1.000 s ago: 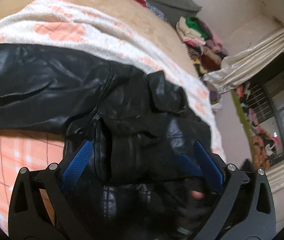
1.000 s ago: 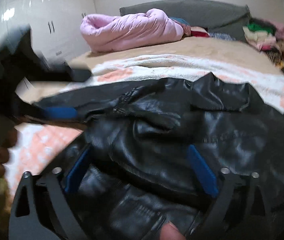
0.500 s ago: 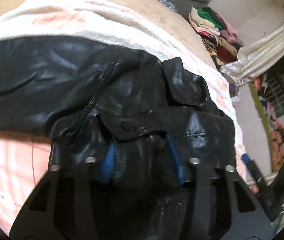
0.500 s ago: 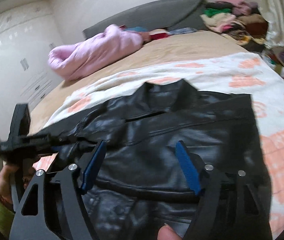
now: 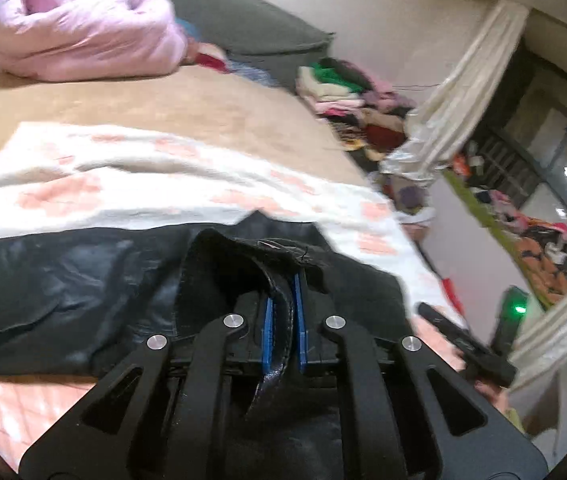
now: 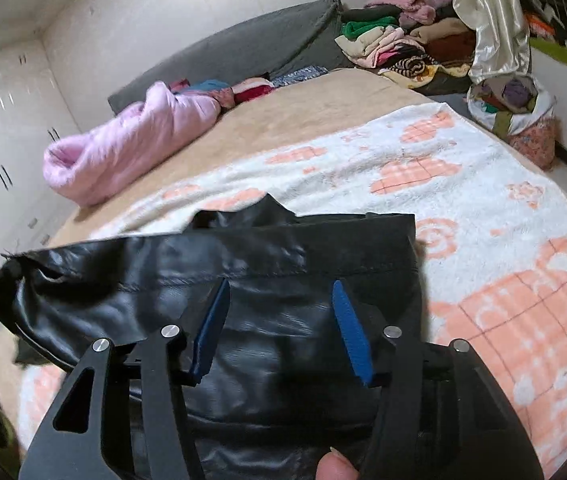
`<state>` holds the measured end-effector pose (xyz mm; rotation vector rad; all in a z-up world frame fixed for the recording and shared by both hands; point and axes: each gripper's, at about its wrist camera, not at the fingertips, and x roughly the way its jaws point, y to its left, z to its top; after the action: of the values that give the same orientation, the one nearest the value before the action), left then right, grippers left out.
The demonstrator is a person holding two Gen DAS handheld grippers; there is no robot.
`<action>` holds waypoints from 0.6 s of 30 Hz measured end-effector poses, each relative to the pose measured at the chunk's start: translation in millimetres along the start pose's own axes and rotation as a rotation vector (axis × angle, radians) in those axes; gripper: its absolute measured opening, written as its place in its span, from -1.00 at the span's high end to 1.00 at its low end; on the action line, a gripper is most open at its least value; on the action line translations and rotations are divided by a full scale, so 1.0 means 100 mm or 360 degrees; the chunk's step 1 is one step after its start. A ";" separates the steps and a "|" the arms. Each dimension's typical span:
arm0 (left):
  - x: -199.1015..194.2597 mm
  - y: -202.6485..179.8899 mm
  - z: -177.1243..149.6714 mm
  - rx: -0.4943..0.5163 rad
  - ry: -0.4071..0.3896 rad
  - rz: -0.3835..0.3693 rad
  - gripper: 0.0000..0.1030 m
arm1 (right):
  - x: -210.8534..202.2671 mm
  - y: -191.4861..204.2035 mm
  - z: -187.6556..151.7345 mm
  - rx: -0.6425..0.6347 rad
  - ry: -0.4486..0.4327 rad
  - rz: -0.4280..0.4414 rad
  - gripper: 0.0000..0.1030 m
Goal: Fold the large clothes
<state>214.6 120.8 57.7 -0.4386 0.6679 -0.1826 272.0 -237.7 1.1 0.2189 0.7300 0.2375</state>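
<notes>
The jacket, black glossy leather with stitched seams, lay creased across the lower frame on a fluffy white-and-peach blanket. My left gripper had clenched its jaws on a thick folded edge. My right gripper's jaws, just closing, straddled the leather, not yet pinching.

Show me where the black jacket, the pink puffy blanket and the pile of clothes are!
black jacket (image 6: 211, 272): right wrist view, on its shiny upper panel.
pink puffy blanket (image 6: 131, 140): right wrist view, on its rolled middle.
pile of clothes (image 6: 395, 40): right wrist view, on the heap's middle.
</notes>
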 end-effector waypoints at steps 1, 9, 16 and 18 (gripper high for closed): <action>0.09 0.09 -0.03 -0.0019 0.0022 0.0036 0.94 | 0.09 0.00 -0.03 -0.0019 0.0024 -0.0029 -0.01; 0.50 0.74 -0.45 -0.0099 0.0234 0.0254 0.87 | 0.44 -0.07 -0.18 0.0001 0.0199 -0.0109 -0.02; 0.61 0.90 -0.56 -0.0139 0.0283 0.0290 0.72 | 0.65 -0.30 -0.33 0.0099 0.0321 -0.0188 0.20; 0.53 0.85 -0.53 -0.0133 0.0277 0.0308 0.51 | 0.54 -0.24 -0.31 0.0092 0.0287 -0.0162 -0.09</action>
<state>223.8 162.7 -47.2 -0.4385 0.8866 -0.0095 292.8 -241.2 -61.9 0.2166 0.9249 0.1404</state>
